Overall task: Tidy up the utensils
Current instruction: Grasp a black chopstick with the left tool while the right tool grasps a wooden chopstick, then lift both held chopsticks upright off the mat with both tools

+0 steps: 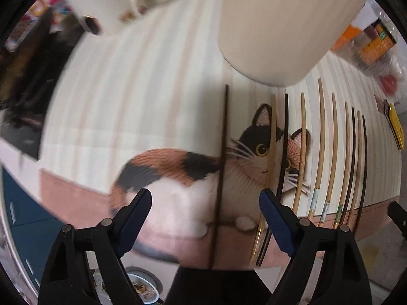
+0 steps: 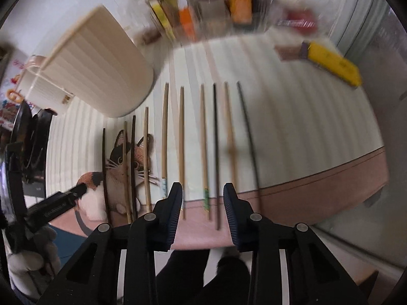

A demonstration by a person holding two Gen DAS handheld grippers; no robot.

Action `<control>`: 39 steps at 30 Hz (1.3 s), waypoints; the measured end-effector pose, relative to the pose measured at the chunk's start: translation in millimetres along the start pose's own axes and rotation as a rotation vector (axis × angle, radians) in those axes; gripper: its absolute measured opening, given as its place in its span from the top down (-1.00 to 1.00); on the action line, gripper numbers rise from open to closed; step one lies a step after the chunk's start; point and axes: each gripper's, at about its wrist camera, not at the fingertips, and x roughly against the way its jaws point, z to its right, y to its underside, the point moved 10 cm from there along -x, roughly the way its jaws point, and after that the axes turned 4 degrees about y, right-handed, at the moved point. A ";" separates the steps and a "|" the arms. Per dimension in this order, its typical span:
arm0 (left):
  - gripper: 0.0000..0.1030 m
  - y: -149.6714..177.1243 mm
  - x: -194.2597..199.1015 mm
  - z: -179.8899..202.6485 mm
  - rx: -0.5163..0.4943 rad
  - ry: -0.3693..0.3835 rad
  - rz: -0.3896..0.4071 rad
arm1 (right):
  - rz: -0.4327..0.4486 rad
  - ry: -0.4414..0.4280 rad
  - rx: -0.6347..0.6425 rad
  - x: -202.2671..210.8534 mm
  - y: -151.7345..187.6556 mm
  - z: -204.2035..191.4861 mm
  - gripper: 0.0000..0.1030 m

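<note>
The chopsticks (image 2: 181,150) lie in a loose row on the cat-print mat (image 2: 292,137), all just to the near side of the cream ribbed holder (image 2: 101,66) that stands at the mat's far corner. The left gripper (image 1: 205,218) hangs over the mat with its jaws wide and a single dark chopstick (image 1: 221,178) running between them, untouched by either pad. The right gripper (image 2: 202,211) has its jaws narrower but empty, poised over the near ends of a pale stick and a green-tipped stick (image 2: 204,152). The likely trouble is the crowding: the sticks lie close together, some nearly touching, so a closing jaw could catch two at once or roll a neighbour off the mat's pink border. A thin round stick may also pivot or slip if pinched near its end. Both views are smeared, so aim is hard to judge. Print on the other gripper's body is too blurred to read, as are the packages (image 2: 239,0) behind the mat.
</note>
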 end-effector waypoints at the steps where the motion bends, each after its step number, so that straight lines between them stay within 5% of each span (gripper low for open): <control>1: -0.51 -3.0 -10.7 2.9 -0.014 0.014 -0.022 | -0.021 -0.004 -0.015 -9.9 -3.3 -3.5 0.31; 6: -0.05 -8.0 -44.3 13.7 -0.077 0.047 -0.108 | -0.098 0.010 -0.063 -47.8 -15.5 -21.2 0.31; 9: 0.43 -12.8 -48.1 19.2 -0.115 0.032 -0.101 | -0.110 0.033 -0.063 -61.7 -24.1 -30.5 0.31; 11: 0.93 -18.3 -47.6 19.7 -0.124 0.014 -0.081 | -0.115 0.041 -0.057 -69.2 -29.5 -36.5 0.31; 23: 0.94 -47.5 -51.4 -15.1 -0.001 0.081 -0.100 | -0.172 0.099 0.043 -126.3 -58.2 -83.2 0.41; 26: 0.93 -51.9 -50.2 -22.1 0.025 0.100 -0.113 | -0.186 0.153 0.074 -135.6 -58.2 -86.0 0.68; 28: 0.93 -57.0 -48.3 -30.6 0.033 0.110 -0.120 | -0.189 0.188 0.128 -136.3 -56.1 -91.4 0.85; 39: 0.87 -81.6 -31.0 -72.6 0.035 0.147 -0.145 | -0.262 0.172 0.234 -126.6 -12.0 -105.0 0.86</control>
